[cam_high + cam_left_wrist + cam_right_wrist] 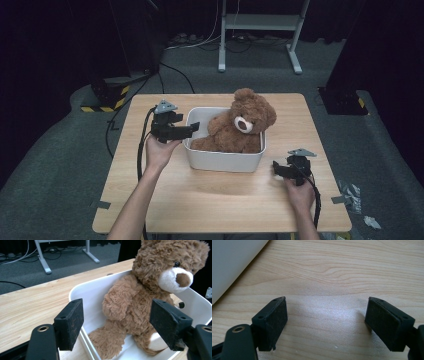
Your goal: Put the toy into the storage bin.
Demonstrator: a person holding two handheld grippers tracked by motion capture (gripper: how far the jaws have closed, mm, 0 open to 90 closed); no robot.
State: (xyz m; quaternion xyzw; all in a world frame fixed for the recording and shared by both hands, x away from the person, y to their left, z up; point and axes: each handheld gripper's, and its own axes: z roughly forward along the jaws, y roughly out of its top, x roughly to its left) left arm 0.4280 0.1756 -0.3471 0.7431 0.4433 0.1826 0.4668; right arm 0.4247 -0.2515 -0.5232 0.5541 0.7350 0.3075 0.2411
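A brown teddy bear sits upright in a white tub at the middle of the wooden table. My left gripper hovers at the tub's left rim, jaws open and aimed at the bear. In the left gripper view the bear fills the space beyond the open jaws, and the tub's rim runs under them. My right gripper rests low on the table to the right of the tub, open with nothing between its jaws. The right gripper view shows bare wood and the tub's wall at upper left.
Free tabletop lies in front of the tub and on both sides. Beyond the table stand a white metal frame, cables on the grey carpet, and a dark stand with a yellow-black striped base. Tape scraps lie on the floor at right.
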